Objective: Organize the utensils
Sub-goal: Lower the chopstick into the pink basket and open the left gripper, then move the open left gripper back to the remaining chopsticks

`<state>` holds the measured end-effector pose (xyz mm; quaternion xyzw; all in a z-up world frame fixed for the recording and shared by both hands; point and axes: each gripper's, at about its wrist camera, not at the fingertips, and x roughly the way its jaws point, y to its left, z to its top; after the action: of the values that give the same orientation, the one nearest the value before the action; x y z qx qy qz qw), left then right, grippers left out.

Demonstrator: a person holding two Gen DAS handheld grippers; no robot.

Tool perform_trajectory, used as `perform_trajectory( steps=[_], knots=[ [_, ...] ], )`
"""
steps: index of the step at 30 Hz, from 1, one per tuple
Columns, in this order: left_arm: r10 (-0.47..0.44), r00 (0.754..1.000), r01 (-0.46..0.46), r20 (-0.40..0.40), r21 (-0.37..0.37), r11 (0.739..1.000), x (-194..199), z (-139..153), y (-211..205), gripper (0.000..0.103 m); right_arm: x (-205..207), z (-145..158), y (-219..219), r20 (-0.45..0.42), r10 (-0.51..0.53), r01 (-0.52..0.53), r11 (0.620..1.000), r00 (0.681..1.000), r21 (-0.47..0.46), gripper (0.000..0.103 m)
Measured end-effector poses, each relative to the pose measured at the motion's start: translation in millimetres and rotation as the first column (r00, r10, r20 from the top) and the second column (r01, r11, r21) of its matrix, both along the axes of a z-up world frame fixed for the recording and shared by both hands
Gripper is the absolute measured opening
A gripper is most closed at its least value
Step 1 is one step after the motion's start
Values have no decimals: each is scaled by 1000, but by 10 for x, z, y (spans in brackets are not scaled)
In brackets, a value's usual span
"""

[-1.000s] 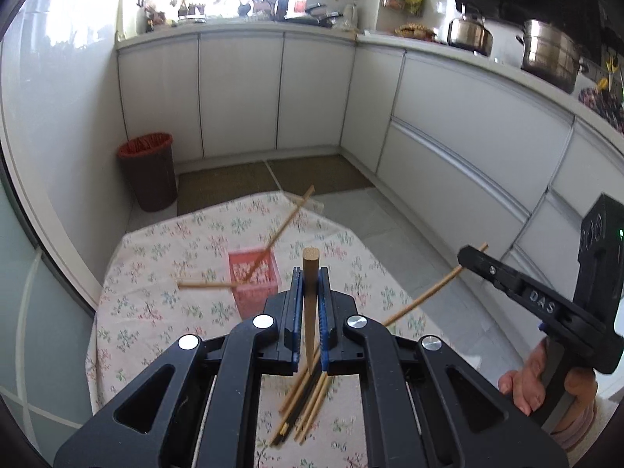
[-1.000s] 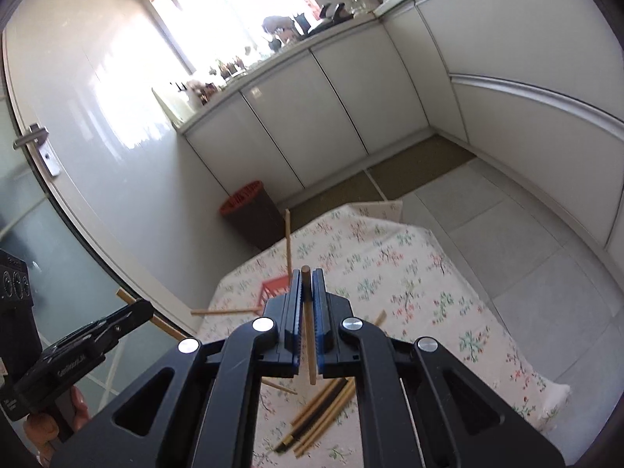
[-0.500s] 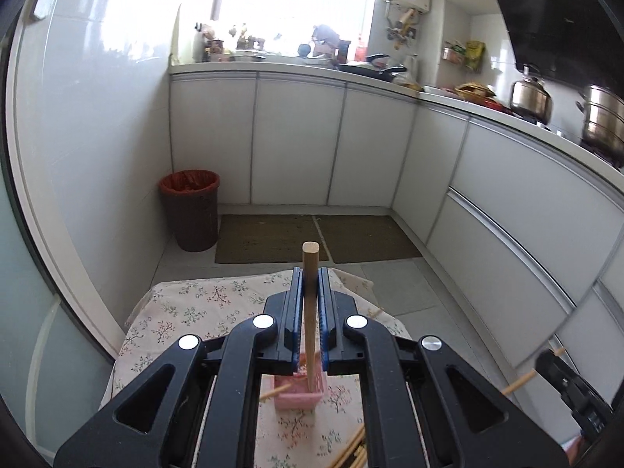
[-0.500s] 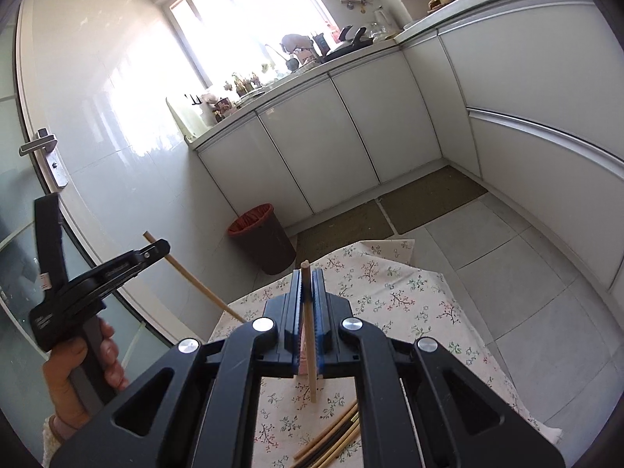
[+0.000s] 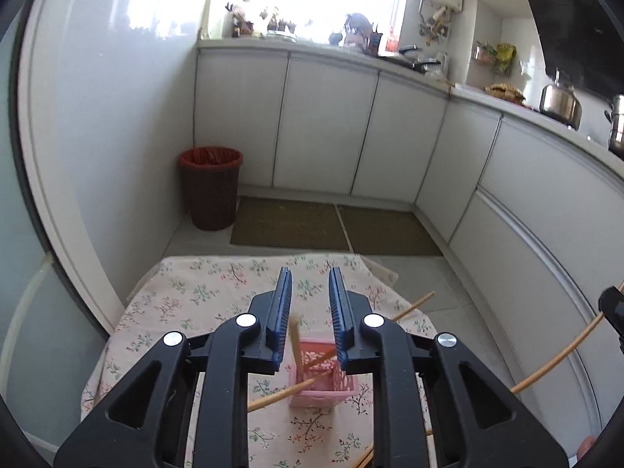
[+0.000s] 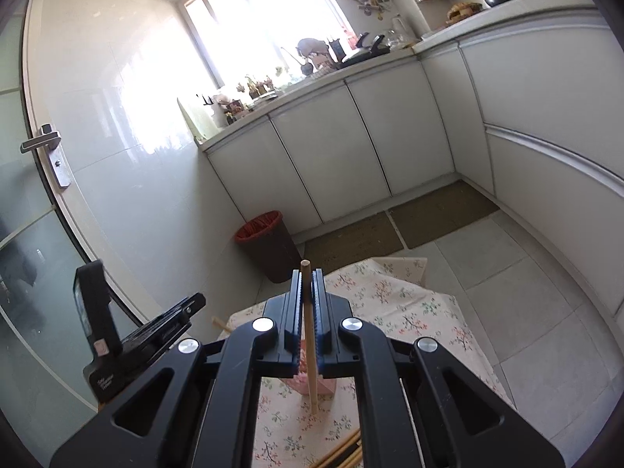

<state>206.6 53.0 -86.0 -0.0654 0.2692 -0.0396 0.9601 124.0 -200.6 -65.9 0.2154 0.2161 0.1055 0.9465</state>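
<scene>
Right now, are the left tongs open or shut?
Open: the left tongs show a clear gap between their blue pads, and a wooden chopstick stands loose above the pink basket.

Small pink perforated plastic basket (image 5: 323, 380) upright on my floral surface (image 5: 187, 304), three light wooden chopsticks (image 5: 295, 341) leaning inside. Another chopstick (image 6: 309, 335) upright in my right tongs (image 6: 308, 314).

R gripper (image 6: 308, 284) clamping chopstick (image 6: 309, 335) upright

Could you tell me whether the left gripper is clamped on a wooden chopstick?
No, the left gripper stands open, a wooden chopstick loose over the pink basket.
</scene>
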Motion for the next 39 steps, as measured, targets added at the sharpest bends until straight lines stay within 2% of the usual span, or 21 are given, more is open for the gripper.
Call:
perform_trajectory(
  steps=[4,6,7,15,20,24,28,32,35,37,39],
  knots=[
    [39,998,-36,55,-40,999,-206,252,179,23,143,142,142,41,3,-2,1000,999,-27,5],
    [52,995,-47,90,-60,997,-321,374,258,36,270,178,208,44,10,-9,1000,999,-17,5],
    [53,993,-46,104,-67,997,-365,416,273,38,332,187,239,47,8,-7,1000,999,-16,5],
    [66,990,-59,125,-58,997,-475,507,393,39,791,121,501,65,-8,10,999,998,-36,5],
    [77,992,-71,104,-58,996,-429,458,457,39,982,-78,734,67,-8,16,994,998,-107,5],
    [78,994,-75,75,-46,996,-393,400,467,39,1012,-265,840,34,22,-18,992,999,-121,10],
    [71,997,-70,27,-55,996,-343,321,491,39,906,-255,834,30,19,-15,992,999,-126,27],
    [51,999,-50,10,-42,998,-354,295,438,39,700,-213,753,41,0,5,991,999,-134,34],
    [22,1000,-22,3,-20,1000,-392,294,334,41,570,-230,681,26,3,0,993,1000,-120,46],
    [7,1000,-7,4,1,1000,-422,293,259,46,487,-246,646,23,-5,8,993,1000,-117,55],
    [-4,1000,4,11,17,1000,-476,290,190,56,402,-264,606,20,-20,22,992,1000,-121,62]
  ],
)
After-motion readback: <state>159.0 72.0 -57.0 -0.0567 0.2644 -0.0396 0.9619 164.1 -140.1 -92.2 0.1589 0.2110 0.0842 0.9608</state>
